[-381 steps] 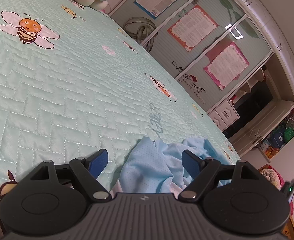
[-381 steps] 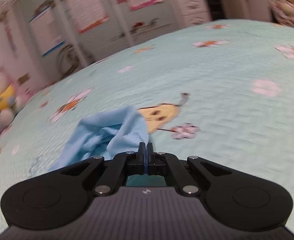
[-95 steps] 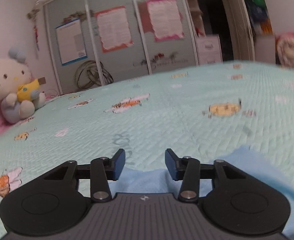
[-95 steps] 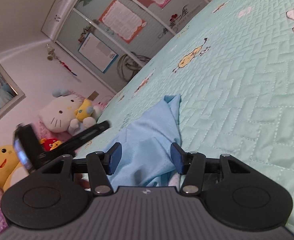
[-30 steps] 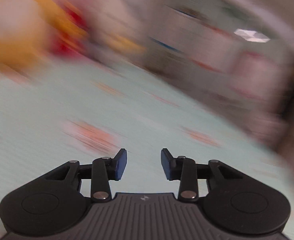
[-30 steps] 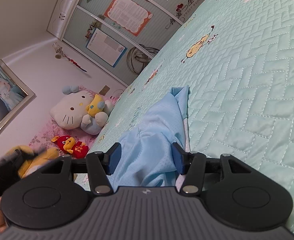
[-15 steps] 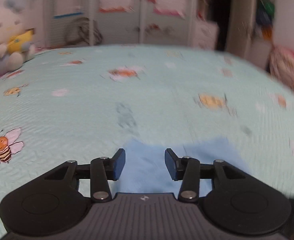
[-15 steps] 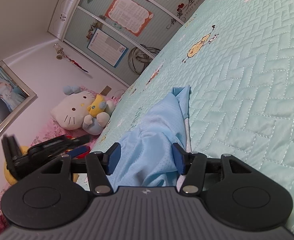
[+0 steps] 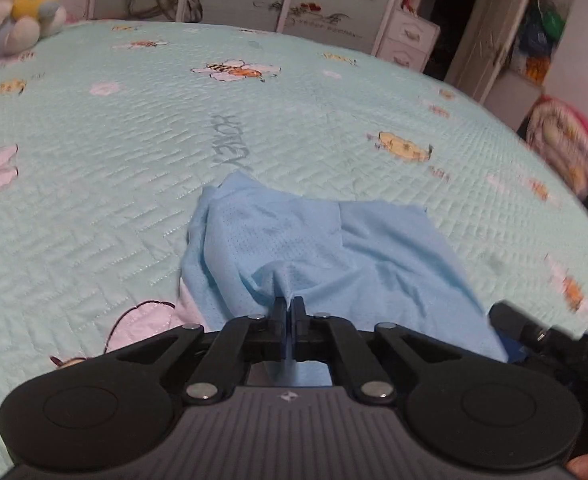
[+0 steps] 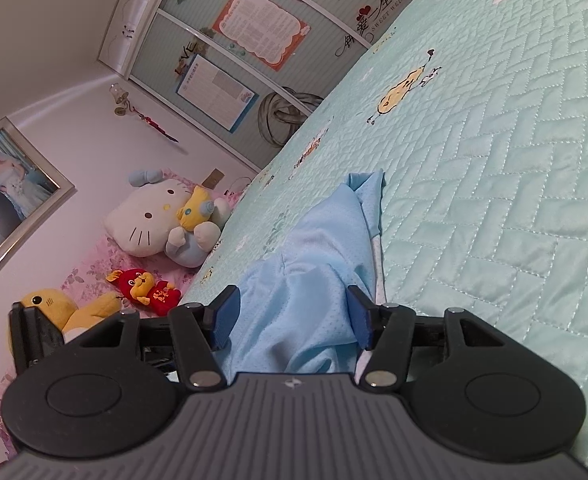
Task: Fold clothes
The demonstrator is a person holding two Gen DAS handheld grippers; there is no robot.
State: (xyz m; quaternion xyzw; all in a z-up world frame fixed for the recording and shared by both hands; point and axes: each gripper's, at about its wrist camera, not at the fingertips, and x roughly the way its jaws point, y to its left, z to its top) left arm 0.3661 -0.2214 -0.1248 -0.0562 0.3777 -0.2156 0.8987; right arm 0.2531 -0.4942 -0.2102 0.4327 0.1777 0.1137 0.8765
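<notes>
A light blue mesh garment (image 9: 318,248) lies crumpled on the mint quilted bedspread (image 9: 93,184). My left gripper (image 9: 288,309) is shut on a pinch of the garment's near edge, and the cloth puckers up into its fingertips. In the right wrist view the same garment (image 10: 318,256) runs from the bed up between the blue pads (image 10: 225,312) of my right gripper (image 10: 291,314), which stands open around a raised fold. The cloth nearly fills the gap. Part of the right gripper's black body (image 9: 554,340) shows at the lower right of the left wrist view.
Plush toys (image 10: 161,220) sit on pink bedding at the head of the bed. Wardrobe doors with posters (image 10: 261,28) stand beyond the far side. A white drawer unit (image 9: 410,40) and a dark doorway are at the back right. The quilt stretches wide around the garment.
My left gripper swung down over the bed to the garment's near edge, and its jaws went from open to shut on the cloth. The right gripper stayed put.
</notes>
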